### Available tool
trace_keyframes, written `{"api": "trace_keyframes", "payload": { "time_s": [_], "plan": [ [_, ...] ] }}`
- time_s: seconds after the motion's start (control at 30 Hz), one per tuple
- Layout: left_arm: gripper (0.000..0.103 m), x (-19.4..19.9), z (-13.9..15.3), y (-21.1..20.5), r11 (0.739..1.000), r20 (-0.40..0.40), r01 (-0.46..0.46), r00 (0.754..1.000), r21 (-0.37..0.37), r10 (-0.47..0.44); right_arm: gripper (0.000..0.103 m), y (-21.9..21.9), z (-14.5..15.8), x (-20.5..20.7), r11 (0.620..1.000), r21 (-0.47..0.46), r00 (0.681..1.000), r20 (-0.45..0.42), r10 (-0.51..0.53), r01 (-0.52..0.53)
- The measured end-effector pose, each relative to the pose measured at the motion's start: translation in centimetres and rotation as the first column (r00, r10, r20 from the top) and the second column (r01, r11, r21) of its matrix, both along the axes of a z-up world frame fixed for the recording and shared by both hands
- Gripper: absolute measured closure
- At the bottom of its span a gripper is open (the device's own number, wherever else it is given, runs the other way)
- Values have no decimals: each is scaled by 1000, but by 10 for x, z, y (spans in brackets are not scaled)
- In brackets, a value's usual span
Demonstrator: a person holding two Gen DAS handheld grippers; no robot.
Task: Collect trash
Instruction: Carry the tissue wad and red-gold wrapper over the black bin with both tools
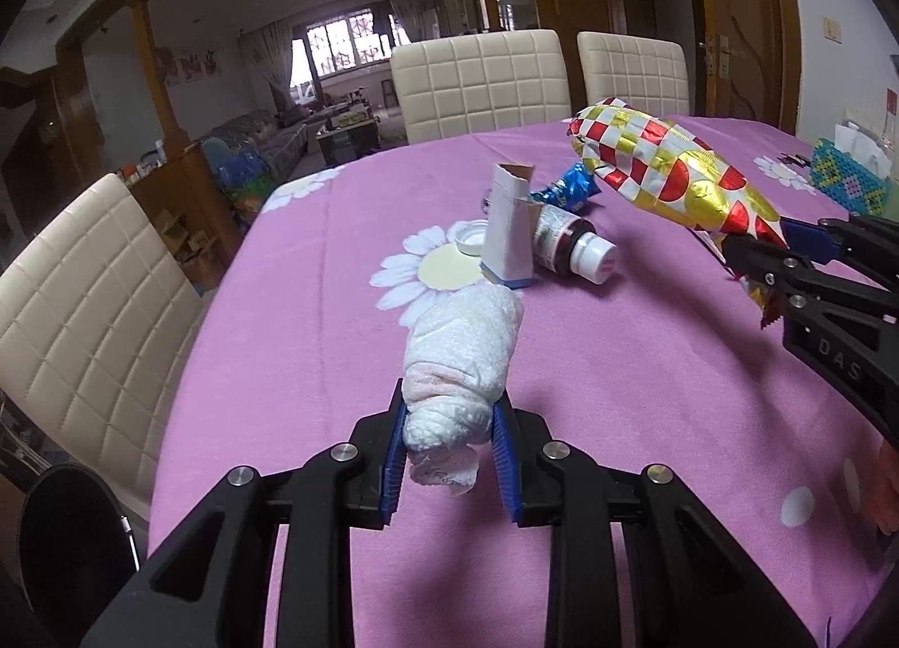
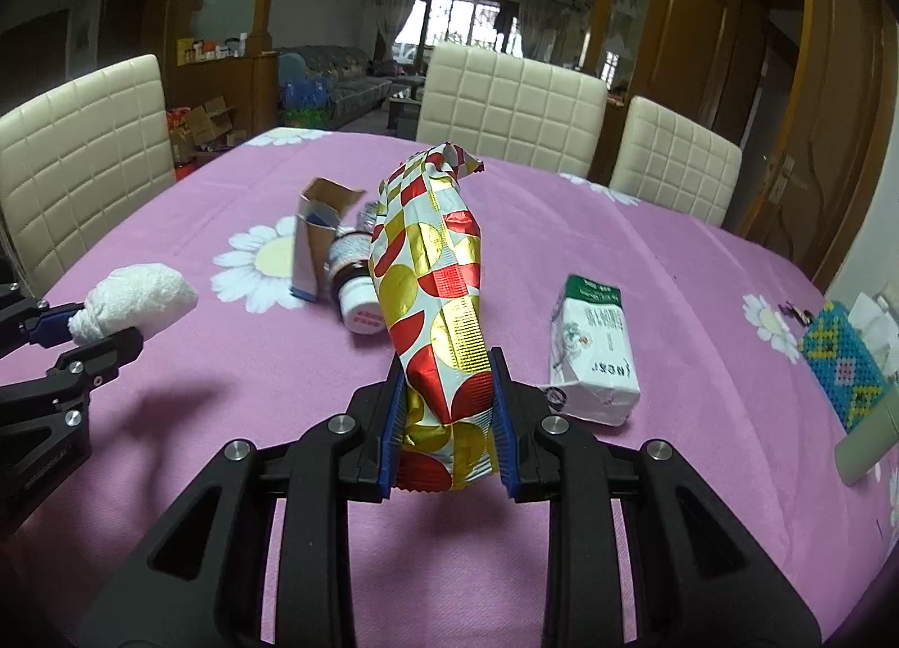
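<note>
1. The left gripper [image 1: 449, 445] pinches a soft, light wad of tissue [image 1: 463, 350] by its twisted end, low centre of the left view.
2. The right gripper [image 2: 446, 417] clamps a crinkly foil wrapper [image 2: 444, 282] near its bottom seam; it looks slippery, so a flat pinch suits it.
3. Both hang above a pink flowered tablecloth [image 2: 674, 266]; cream chairs [image 2: 505, 97] stand behind.

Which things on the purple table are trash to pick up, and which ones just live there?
Trash:
- white crumpled tissue wad, in the left gripper
- red-gold shiny foil wrapper, in the right gripper
- opened white cardboard box
- tipped brown bottle with white cap
- blue crinkled wrapper
- white crushed paper packet

Just lying about:
- blue beaded tissue box
- cream padded chairs
</note>
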State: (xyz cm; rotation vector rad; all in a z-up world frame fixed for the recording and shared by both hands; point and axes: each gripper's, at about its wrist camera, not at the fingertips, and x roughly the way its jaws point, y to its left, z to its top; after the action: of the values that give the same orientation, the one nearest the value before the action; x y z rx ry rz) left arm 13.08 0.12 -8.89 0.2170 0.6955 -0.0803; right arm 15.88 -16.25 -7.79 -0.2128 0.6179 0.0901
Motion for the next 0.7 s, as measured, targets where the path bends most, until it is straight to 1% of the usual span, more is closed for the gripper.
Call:
{"api": "trace_keyframes", "payload": {
  "time_s": [0.1, 0.3, 0.7],
  "plan": [
    [77, -1, 3, 9, 1000, 6, -20, 1000, -13, 20, 75, 14, 5, -7, 999, -3, 999, 14, 52, -52],
    [77, -7, 4, 26, 998, 7, -52, 999, -22, 52, 75, 44, 6, -18, 990, -37, 990, 33, 135, -134],
    [76, -35, -3, 55, 995, 11, -99, 995, 14, 98, 75, 82, -3, -29, 963, -66, 964, 18, 264, -263]
  ]
}}
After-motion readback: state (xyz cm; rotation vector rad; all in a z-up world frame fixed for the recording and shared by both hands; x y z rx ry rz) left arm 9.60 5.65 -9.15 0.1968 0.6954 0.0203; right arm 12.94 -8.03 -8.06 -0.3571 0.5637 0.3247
